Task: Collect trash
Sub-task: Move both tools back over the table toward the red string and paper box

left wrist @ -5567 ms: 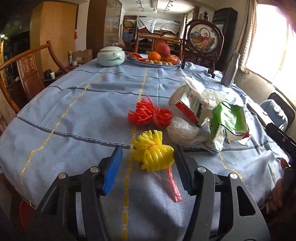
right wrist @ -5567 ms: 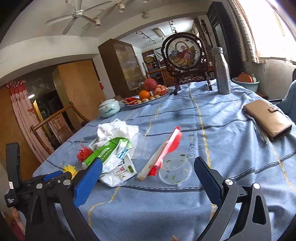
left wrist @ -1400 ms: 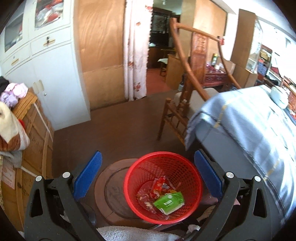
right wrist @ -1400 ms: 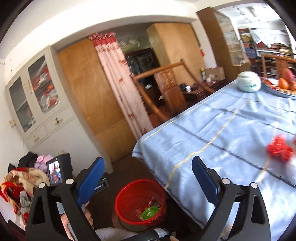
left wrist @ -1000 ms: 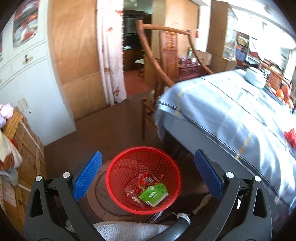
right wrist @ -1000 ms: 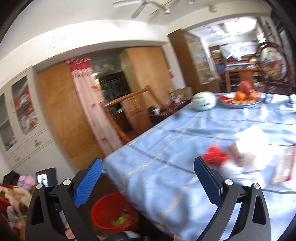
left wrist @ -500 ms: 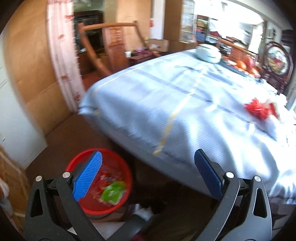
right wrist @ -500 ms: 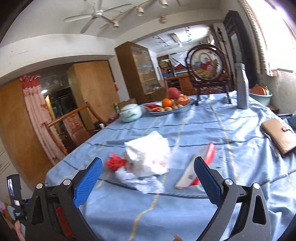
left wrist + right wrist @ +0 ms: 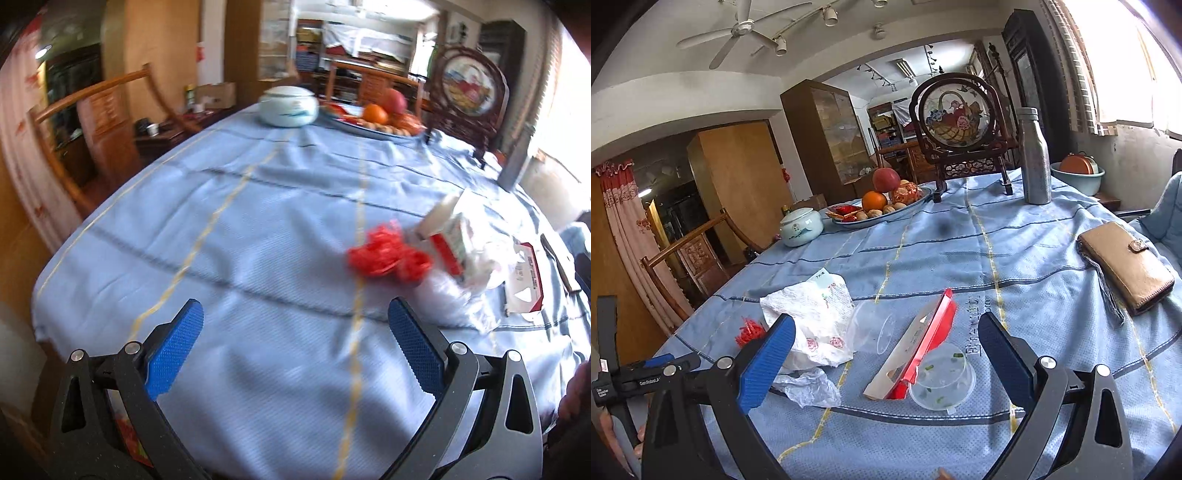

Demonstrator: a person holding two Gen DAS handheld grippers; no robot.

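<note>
Both tools are swinging back from the red basket on the floor to the bench, and the yellow foam net that lay near the front edge earlier is gone from the cloth. We are bringing the left tool [image 9: 293,341] in over the near edge with its blue pads spread wide and nothing between them. The right tool [image 9: 886,354] is released too, hanging over the litter with its pads well apart.

We are between pickups now, choosing the next piece. The red foam net [image 9: 388,254] is lying toward the right side of the bench, touching the crumpled paper wrapper [image 9: 812,321] and a torn carton [image 9: 447,236]. Just ahead of the right tool, the clear plastic cup [image 9: 942,380] is sitting against the flat red-and-white box [image 9: 916,350], close to the near edge.

Next, we judge, the left tool needs to travel forward and rightward to straddle the net, then squeeze gently, since the foam looks soft. The brown wallet [image 9: 1126,266] by the right edge stays.
</note>
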